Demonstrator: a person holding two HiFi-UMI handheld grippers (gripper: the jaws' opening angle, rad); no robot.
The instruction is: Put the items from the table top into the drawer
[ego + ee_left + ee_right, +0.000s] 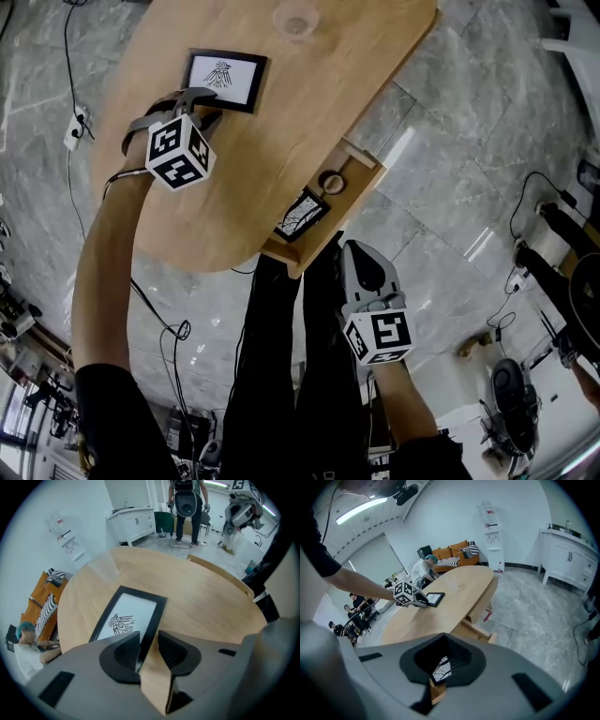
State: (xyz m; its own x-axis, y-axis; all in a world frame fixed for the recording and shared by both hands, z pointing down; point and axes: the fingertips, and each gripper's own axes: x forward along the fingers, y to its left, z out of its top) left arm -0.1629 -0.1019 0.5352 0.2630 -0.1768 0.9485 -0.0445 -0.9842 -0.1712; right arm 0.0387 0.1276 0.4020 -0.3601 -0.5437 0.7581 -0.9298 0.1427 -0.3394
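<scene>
A black-framed bird picture [223,80] [126,618] [433,598] lies flat on the oval wooden table [281,122]. My left gripper [202,105] [149,637] points steeply down at the frame's near corner. Its jaws are open and straddle the frame's black rim, with bare wood showing beside it. At the table's right side the drawer [361,157] stands pulled out. Inside lie a small framed picture [302,214] [442,667] and a round object [333,181]. My right gripper [349,246] [444,644] hangs below the drawer's front, shut and empty.
A clear glass [295,21] [104,566] stands at the table's far end. Cables [169,323] trail over the marble floor beneath the table. The holder's dark trouser legs [281,375] are beside the drawer. A person [185,503] stands past the table, and a white cabinet [133,524] is beyond.
</scene>
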